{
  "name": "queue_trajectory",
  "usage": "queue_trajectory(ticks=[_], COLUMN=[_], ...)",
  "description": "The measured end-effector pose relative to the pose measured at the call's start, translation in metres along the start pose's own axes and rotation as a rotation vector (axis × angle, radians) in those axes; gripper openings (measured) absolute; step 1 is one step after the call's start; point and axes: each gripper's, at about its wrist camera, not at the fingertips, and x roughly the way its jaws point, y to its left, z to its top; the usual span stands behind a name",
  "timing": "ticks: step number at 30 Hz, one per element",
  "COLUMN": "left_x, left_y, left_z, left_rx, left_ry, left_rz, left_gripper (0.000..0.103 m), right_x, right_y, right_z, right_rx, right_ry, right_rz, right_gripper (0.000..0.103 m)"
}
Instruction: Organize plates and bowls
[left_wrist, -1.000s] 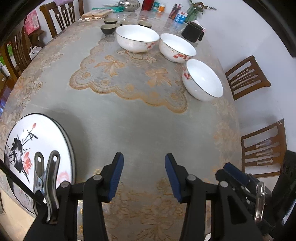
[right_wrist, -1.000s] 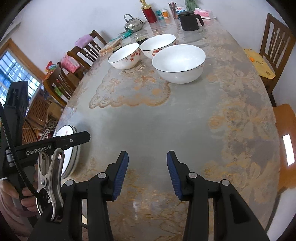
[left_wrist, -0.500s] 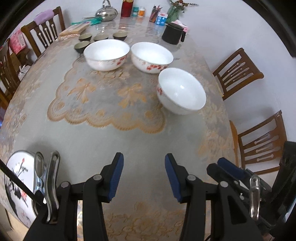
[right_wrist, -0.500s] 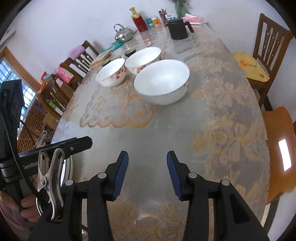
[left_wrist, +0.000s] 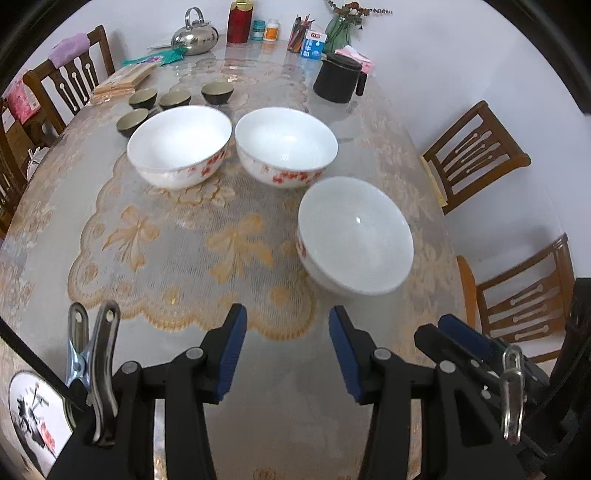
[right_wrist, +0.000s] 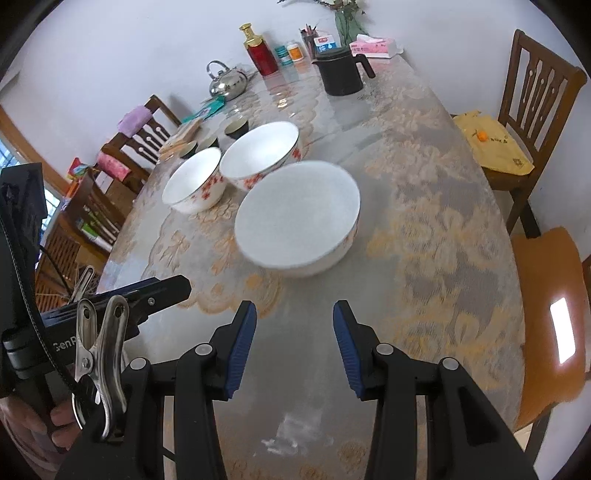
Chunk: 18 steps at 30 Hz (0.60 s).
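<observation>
Three white bowls with red flowers stand on the lace-covered table. The nearest bowl (left_wrist: 356, 236) (right_wrist: 297, 229) lies just ahead of both grippers. Behind it stand a second bowl (left_wrist: 286, 146) (right_wrist: 258, 155) and a third bowl (left_wrist: 179, 146) (right_wrist: 194, 181). A painted plate (left_wrist: 33, 417) rests at the near left edge of the table. My left gripper (left_wrist: 286, 350) is open and empty over bare tablecloth. My right gripper (right_wrist: 293, 343) is open too, nothing between its blue pads (right_wrist: 242, 343). The left gripper's side (right_wrist: 110, 306) shows in the right wrist view.
Several small dark cups (left_wrist: 175, 98), a black jug (left_wrist: 338, 79) (right_wrist: 341, 72), a steel kettle (left_wrist: 194, 35), a red canister (right_wrist: 260, 51) and boxes crowd the far end. Wooden chairs (left_wrist: 476, 155) (right_wrist: 532, 96) stand along the table's right side, more chairs (left_wrist: 70, 81) at the left.
Both grippers have moved forward across the table toward the bowls, which now look nearer and larger. The painted plate has slid toward the lower left corner. Jaw openings are unchanged.
</observation>
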Motion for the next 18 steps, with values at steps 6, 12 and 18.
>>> queue_trajectory(ticks=[6, 12, 18], left_x=[0.018, 0.043, 0.066], left_y=[-0.006, -0.009, -0.011], left_z=[0.023, 0.036, 0.045], left_rx=[0.017, 0.031, 0.032], left_ry=[-0.008, 0.006, 0.030], left_rz=[0.009, 0.013, 0.004], left_gripper=[0.049, 0.049, 0.049], right_x=[0.019, 0.042, 0.063], right_y=[-0.008, -0.014, -0.022], right_z=[0.027, 0.043, 0.052], right_rx=[0.009, 0.019, 0.028], right_ry=[-0.007, 0.007, 0.028], right_rz=[-0.045, -0.070, -0.087], right_gripper=[0.045, 0.045, 0.044])
